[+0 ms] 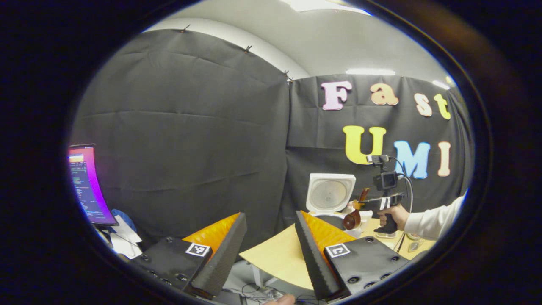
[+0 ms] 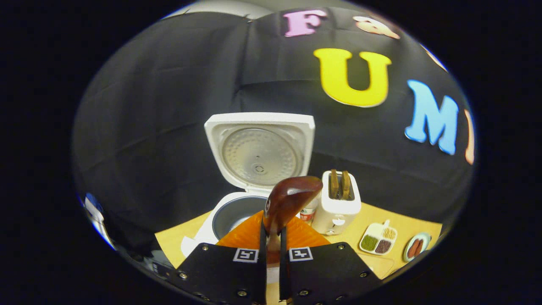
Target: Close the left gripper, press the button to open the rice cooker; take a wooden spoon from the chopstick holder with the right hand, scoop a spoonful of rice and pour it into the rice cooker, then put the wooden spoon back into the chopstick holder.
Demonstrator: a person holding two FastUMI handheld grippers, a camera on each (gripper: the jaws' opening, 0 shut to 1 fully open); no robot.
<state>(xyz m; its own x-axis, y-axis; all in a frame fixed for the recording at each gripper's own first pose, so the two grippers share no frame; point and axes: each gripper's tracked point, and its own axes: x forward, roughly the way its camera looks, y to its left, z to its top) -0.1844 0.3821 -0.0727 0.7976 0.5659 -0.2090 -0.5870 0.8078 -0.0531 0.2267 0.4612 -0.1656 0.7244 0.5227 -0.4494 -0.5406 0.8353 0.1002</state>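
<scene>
On the table (image 2: 182, 237), the open rice cooker (image 2: 237, 214); right tool (image 2: 273, 237) grips the wooden spoon (image 2: 290, 197), left tool (image 1: 271, 245) wide.

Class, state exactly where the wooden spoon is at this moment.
In the right gripper view, the wooden spoon is clamped in the right gripper, its bowl raised in front of the open rice cooker, left of the toaster.
</scene>
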